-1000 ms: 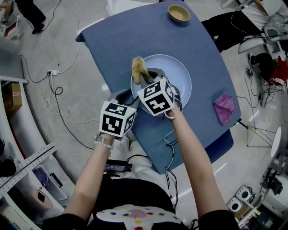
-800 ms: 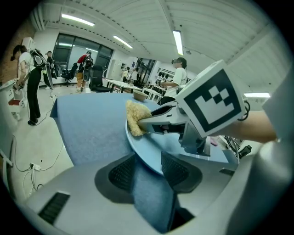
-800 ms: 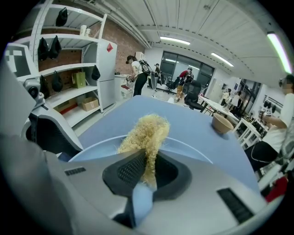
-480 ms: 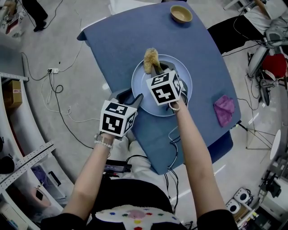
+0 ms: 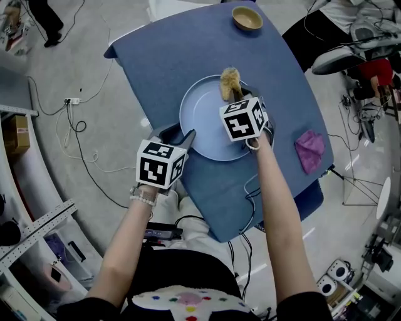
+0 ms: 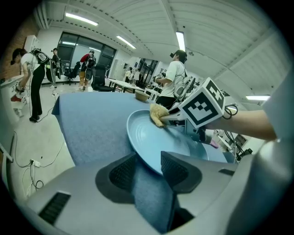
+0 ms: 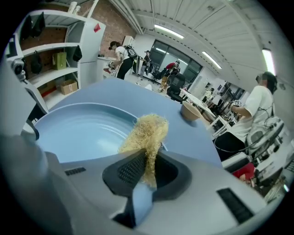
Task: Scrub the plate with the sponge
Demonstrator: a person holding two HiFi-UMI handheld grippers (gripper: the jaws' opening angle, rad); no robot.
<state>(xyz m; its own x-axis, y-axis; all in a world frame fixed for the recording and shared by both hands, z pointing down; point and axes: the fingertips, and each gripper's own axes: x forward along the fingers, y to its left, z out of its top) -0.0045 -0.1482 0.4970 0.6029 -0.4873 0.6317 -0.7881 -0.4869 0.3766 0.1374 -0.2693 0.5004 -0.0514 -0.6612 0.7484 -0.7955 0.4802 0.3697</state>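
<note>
A pale blue plate [image 5: 203,110] lies on the blue-covered table [image 5: 163,56]. My left gripper [image 5: 178,135] straddles its near-left rim. In the left gripper view one pad lies over the plate [image 6: 156,140] and the other meets its outer edge, so the rim is pinched. My right gripper [image 5: 235,95] is shut on a yellow fibrous sponge [image 5: 230,83]. The sponge rests on the plate's far-right rim. In the right gripper view the sponge [image 7: 147,133] sticks out from between the pads over the plate [image 7: 82,131].
A wooden bowl [image 5: 248,18] stands at the table's far edge. A purple cloth [image 5: 311,150] lies near the right edge. Cables run over the floor on the left. People and desks fill the room beyond the table.
My right gripper has swept the sponge along the plate's far rim from left to right. The left gripper has stayed at the near-left rim.
</note>
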